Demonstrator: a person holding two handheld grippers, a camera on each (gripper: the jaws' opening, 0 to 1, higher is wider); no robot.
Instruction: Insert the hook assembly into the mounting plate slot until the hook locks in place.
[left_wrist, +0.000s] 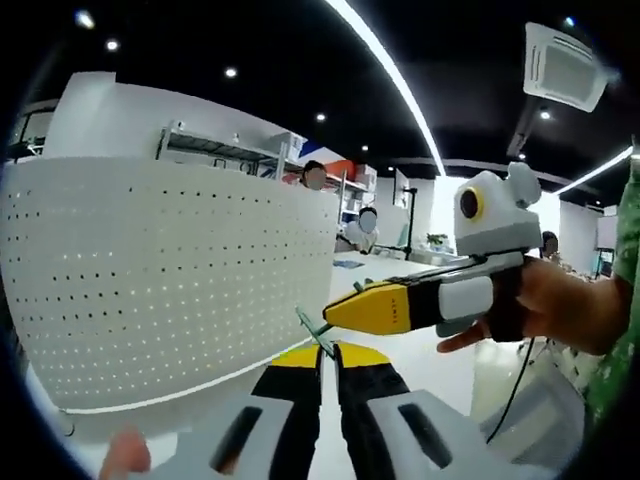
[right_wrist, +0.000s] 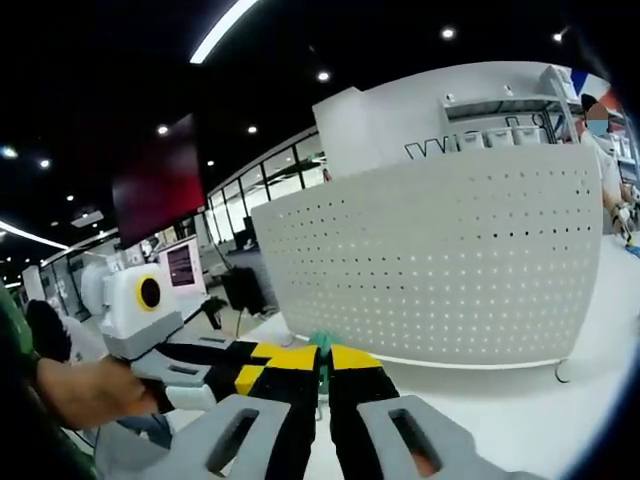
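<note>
Open office with dark ceiling, strip lights, shelving behind. White tabletop (left_wrist: 420, 365) carries a white perforated pegboard panel (left_wrist: 170, 270), standing upright and curving across both views; in the right gripper view it sits ahead and right of the jaws.

Left gripper (left_wrist: 328, 352) comes up from the bottom of the left gripper view, its 2 yellow-tipped jaws pressed nearly together, only a thin gap between. A small green hook piece (left_wrist: 312, 328) sticks out at the tips, thin end slanting up-left toward the pegboard, not touching it. Right gripper (left_wrist: 335, 318) enters from the right, held by a hand (left_wrist: 545, 300), its yellow tip just beside the same green piece; which gripper actually holds it cannot be told.

In the right gripper view, the right gripper's own jaws are closed narrow, a bit of green at the tips. Hook piece is small and blurred, shape unclear.
</note>
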